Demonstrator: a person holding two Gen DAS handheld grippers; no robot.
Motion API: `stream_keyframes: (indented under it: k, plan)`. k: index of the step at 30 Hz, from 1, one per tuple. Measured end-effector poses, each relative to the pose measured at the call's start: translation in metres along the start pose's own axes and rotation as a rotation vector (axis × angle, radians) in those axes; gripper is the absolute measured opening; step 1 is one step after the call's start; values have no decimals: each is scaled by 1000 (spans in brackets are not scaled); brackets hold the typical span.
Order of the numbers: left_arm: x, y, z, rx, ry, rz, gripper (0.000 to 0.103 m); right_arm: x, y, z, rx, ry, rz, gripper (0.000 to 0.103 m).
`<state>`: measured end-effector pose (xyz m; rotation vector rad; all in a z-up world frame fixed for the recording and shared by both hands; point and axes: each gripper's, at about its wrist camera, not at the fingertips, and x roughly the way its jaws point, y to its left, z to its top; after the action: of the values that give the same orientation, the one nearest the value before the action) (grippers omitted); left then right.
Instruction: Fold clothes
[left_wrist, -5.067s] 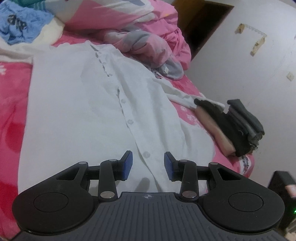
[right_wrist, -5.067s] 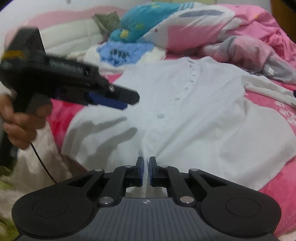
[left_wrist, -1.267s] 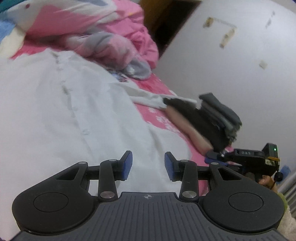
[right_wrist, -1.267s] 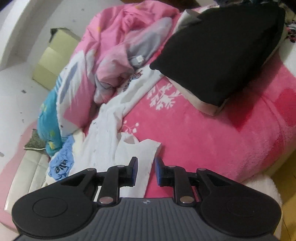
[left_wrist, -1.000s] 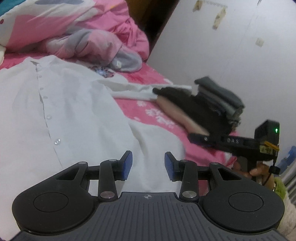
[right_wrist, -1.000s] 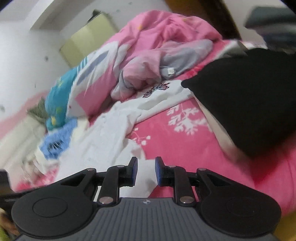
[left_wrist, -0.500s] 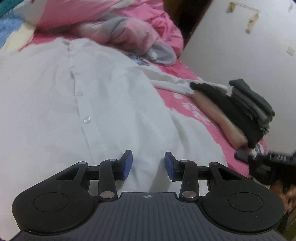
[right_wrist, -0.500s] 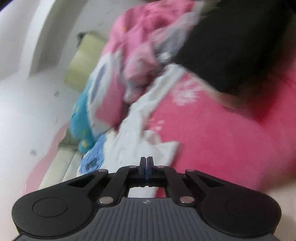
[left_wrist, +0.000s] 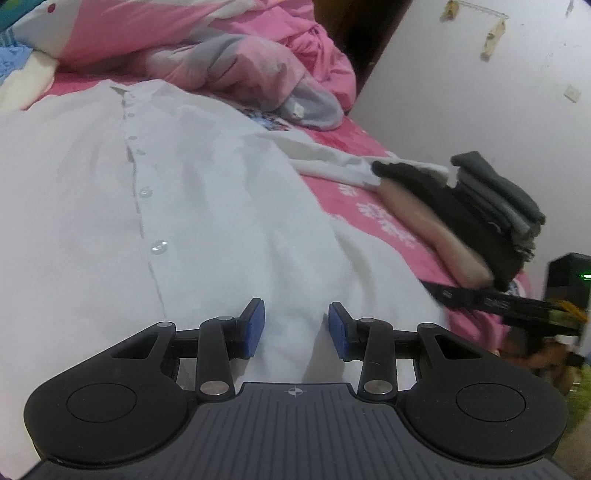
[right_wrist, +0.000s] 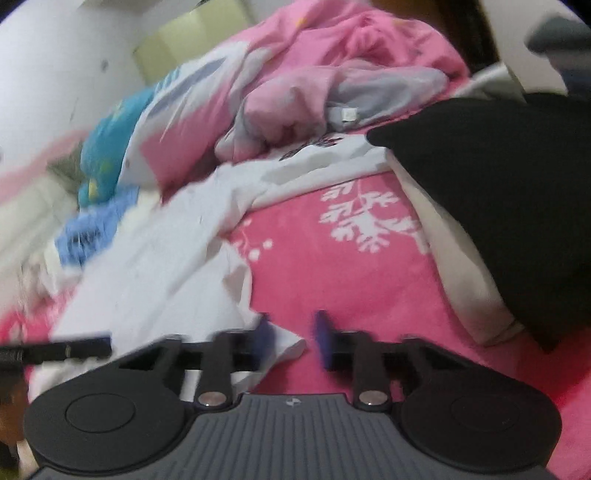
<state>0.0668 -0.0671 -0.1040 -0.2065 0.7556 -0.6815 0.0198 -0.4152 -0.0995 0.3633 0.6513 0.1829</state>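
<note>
Right wrist: blurred black pile (right_wrist: 498, 206) beside shirt (right_wrist: 155, 266).

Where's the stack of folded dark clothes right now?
In the left wrist view the folded dark clothes sit at the right, on the pink bed cover near the wall, just past the white shirt.
</note>
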Motion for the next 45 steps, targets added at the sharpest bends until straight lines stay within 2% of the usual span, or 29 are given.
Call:
stream_keyframes:
  k: [3,8,11,18,19,24,27,30,33,35,36,38,41,44,45]
  plan:
    - [1,11,0,-50,-9,-19,38,-20,-8,-7,97,35,91,0]
    - [2,17,1,-94,-20,-37,37,-60,-36,-21,437,-48,239,0]
    - [4,18,2,-98,-23,-42,37,-64,-62,-43,636,-61,241,0]
    - [3,18,4,-84,-15,-40,37,-74,-59,-58,643,-103,93,1]
    - [3,18,4,-83,-15,-37,37,-77,-56,-59,626,-110,70,1]
    - [-11,12,8,-29,-39,-20,38,-105,-19,-45,357,-182,-116,3]
    - [-23,5,8,11,-62,-35,38,-111,-1,-40,266,-195,-95,3]
    - [-31,-5,4,65,-59,-61,38,-97,25,-37,158,-179,-43,3]
    - [-28,-10,-7,118,-19,-36,38,-71,45,-45,76,-99,-18,3]
    - [-23,-7,-15,123,11,-11,38,-51,51,-54,21,-6,-70,3]
    - [-20,-6,-18,126,26,2,38,-47,56,-57,-14,11,-105,3]
    - [-26,-4,-17,119,5,-4,38,-53,73,-49,-89,4,-138,4]
    - [-39,-1,-12,115,-42,-22,39,-72,91,-33,-141,-91,-105,6]
    - [-47,11,-7,65,-60,8,39,-68,100,-20,-147,-135,-86,24]
    - [-51,16,-6,37,-67,20,39,-63,102,-18,-150,-134,-102,24]
